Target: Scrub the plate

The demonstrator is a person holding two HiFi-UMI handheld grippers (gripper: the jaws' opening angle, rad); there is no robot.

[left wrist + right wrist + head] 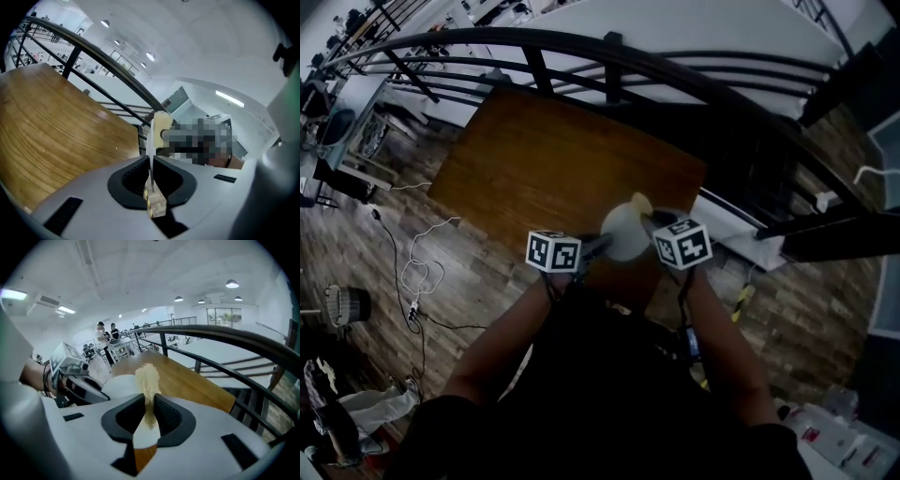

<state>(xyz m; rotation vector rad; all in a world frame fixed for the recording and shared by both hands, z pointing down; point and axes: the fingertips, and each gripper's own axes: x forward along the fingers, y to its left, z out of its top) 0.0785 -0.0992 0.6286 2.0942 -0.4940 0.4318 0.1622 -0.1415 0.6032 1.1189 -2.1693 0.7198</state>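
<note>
— Above the wooden table (544,159), what's held?
— The left gripper (598,246) pinches the plate (623,234) by its rim. The right gripper (649,223) is clamped on a sponge (639,202), which rests against the plate's face.

plate (622,234) x1 | sponge (639,202) x1 | left gripper (602,246) + right gripper (649,222) = 2 | surface (534,159) x1 | bkgd ppl (101,336) x2

Left gripper (151,174): light grey shell, black ribbed pads (130,180) lining claw, black rectangular slot (63,219) set into shell either side behind claw. Right gripper (149,405): same build. White cube (553,251) printed with black square markers mounted behind each claw. Black top (609,394) worn.
</note>
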